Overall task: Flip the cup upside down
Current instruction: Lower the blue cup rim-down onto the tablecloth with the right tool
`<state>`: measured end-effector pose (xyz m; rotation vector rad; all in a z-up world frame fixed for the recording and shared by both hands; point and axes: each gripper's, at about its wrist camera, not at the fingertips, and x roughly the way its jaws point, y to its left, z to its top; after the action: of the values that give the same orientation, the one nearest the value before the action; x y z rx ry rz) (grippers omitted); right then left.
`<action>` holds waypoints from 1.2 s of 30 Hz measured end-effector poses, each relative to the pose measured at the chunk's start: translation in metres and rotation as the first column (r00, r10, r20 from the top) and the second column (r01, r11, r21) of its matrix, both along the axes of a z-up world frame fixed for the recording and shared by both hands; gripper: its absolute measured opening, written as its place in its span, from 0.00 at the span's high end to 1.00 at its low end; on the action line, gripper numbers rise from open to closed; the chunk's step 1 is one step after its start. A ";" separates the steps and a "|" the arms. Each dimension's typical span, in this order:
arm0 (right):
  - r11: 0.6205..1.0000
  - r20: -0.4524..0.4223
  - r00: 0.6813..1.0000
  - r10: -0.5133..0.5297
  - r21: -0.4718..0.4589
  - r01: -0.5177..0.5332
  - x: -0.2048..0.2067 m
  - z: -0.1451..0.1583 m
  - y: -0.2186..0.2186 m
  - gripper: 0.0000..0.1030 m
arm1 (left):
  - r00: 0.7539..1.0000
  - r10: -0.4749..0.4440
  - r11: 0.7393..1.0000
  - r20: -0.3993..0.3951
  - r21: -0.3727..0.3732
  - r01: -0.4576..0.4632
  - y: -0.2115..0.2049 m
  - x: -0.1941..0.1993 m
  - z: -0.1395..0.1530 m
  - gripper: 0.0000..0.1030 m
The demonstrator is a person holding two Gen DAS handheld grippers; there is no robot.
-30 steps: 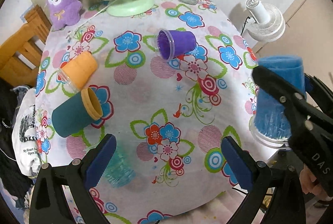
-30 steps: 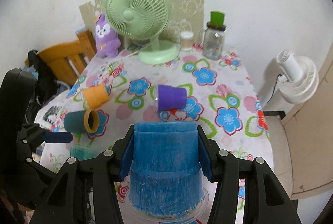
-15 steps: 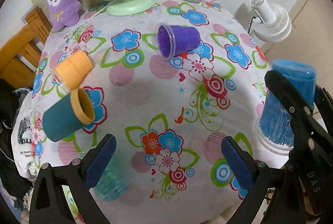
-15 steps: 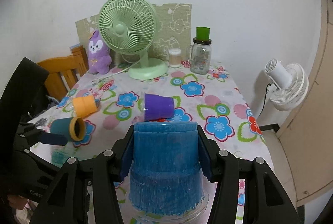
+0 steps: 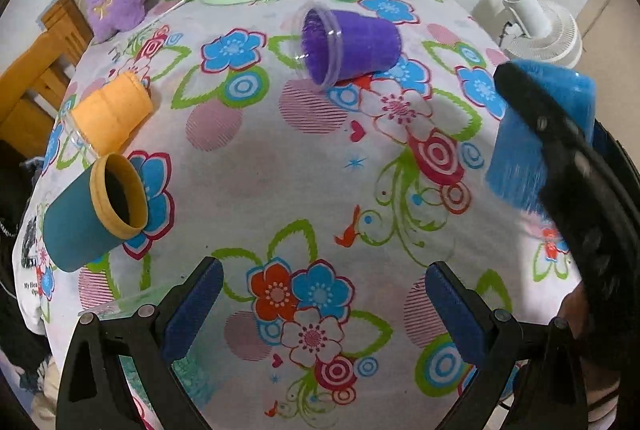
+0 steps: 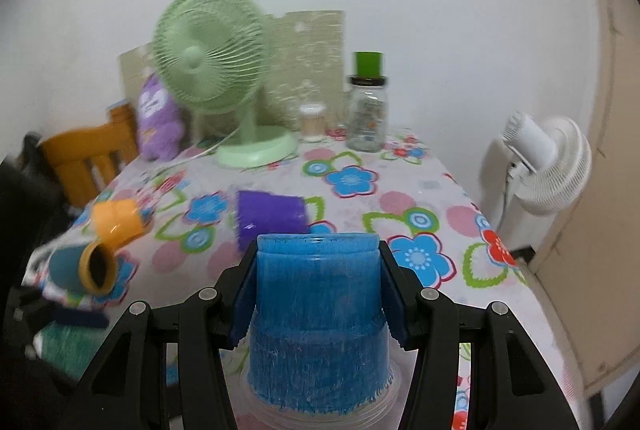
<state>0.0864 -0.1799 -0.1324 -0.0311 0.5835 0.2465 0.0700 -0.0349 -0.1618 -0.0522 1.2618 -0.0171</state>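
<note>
Left wrist view: your left hand-held gripper point(image 5: 318, 304) is released, jaws spread wide and holding nothing, hovering over the near edge of the bench point(image 5: 248, 166). Probably parked here to stay clear of the working side. Far left, a teal cup point(image 5: 86, 216) and an orange cup point(image 5: 110, 114) lie on their sides, close to each other. A purple cup point(image 5: 350, 46) lies on its side further back, mouth toward you. At the right edge your right hand-held gripper point(image 5: 568, 158) crosses in front of the blue cup point(image 5: 532, 134). The cup's closed end is up. A pale green shape sits behind the left finger; too hidden to identify.

Right wrist view: your right hand-held gripper point(image 6: 318, 294) is clenched on the blue cup point(image 6: 316, 326), one blue pad on each side of the upper body. The narrow base points up and the wide clear rim is down, so the cup is already inverted. The grasp is high on the wall, which leaves the rim free to meet the bench flat. The rim looks at or near the cloth at the near right edge of the bench; contact cannot be confirmed. Judgement: flip done, setting down and release remain. Background is motion-blurred: green fan point(image 6: 212, 78), glass jar point(image 6: 367, 114).

Risk: the bench edge is close, so place with care.
</note>
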 end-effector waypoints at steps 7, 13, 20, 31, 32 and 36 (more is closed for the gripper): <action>0.998 -0.082 0.996 -0.039 0.040 0.043 0.027 -0.027 0.001 0.45 | 0.999 0.038 0.999 -0.027 0.008 -0.038 0.013 0.006 -0.014 0.01; 0.999 -0.118 0.993 -0.020 0.033 0.024 0.028 -0.039 0.005 0.45 | 0.997 0.050 0.999 -0.052 0.009 -0.049 0.017 0.010 -0.023 0.01; 0.998 -0.178 0.984 -0.009 0.053 0.018 0.022 -0.038 0.002 0.43 | 0.996 0.038 0.999 -0.079 0.020 -0.037 0.013 0.010 -0.026 0.01; 0.997 -0.377 0.926 0.017 0.073 0.012 0.014 -0.050 -0.002 0.27 | 0.988 0.032 0.999 -0.150 0.041 -0.026 0.007 0.005 -0.026 0.01; 0.998 -0.381 0.925 0.019 0.066 0.007 0.013 -0.049 -0.001 0.22 | 0.987 0.032 0.999 -0.156 0.041 -0.026 0.006 0.004 -0.026 0.01; 0.999 -0.387 0.922 0.022 0.034 -0.010 0.006 -0.038 0.001 0.13 | 0.983 0.032 0.999 -0.179 0.034 -0.027 0.003 -0.002 -0.021 0.01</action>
<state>0.0924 -0.1788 -0.1702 0.0448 0.9756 0.2797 0.0676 -0.0321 -0.1830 -0.0461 1.4411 0.0335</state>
